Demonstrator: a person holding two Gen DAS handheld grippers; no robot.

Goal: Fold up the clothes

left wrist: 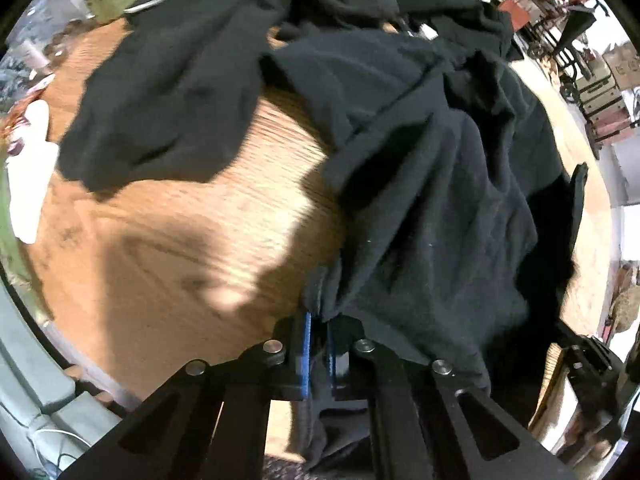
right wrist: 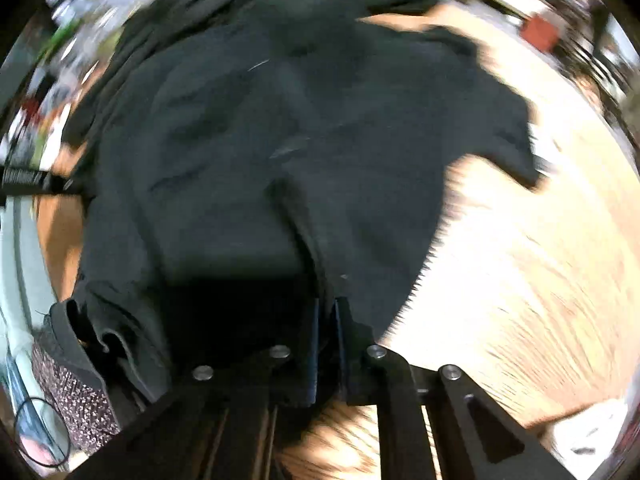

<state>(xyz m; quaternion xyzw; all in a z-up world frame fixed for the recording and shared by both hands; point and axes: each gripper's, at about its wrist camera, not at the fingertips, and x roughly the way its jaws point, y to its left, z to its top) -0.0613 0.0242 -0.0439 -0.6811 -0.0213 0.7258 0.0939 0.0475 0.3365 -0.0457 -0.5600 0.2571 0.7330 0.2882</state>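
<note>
A black garment (left wrist: 420, 184) lies crumpled over a wooden table (left wrist: 180, 248). My left gripper (left wrist: 318, 320) is shut on the garment's near edge, with cloth bunched between its blue-padded fingers. In the right wrist view the same black garment (right wrist: 280, 152) spreads across the table (right wrist: 520, 260), and my right gripper (right wrist: 326, 308) is shut on another part of its edge. That view is blurred by motion. A sleeve (right wrist: 508, 136) sticks out to the right.
More dark cloth (left wrist: 168, 92) lies at the back left of the table. A white object (left wrist: 32, 184) sits at the left edge. A patterned fabric (right wrist: 76, 392) hangs at the lower left. Cluttered shelves and boxes (left wrist: 600, 80) stand beyond the table.
</note>
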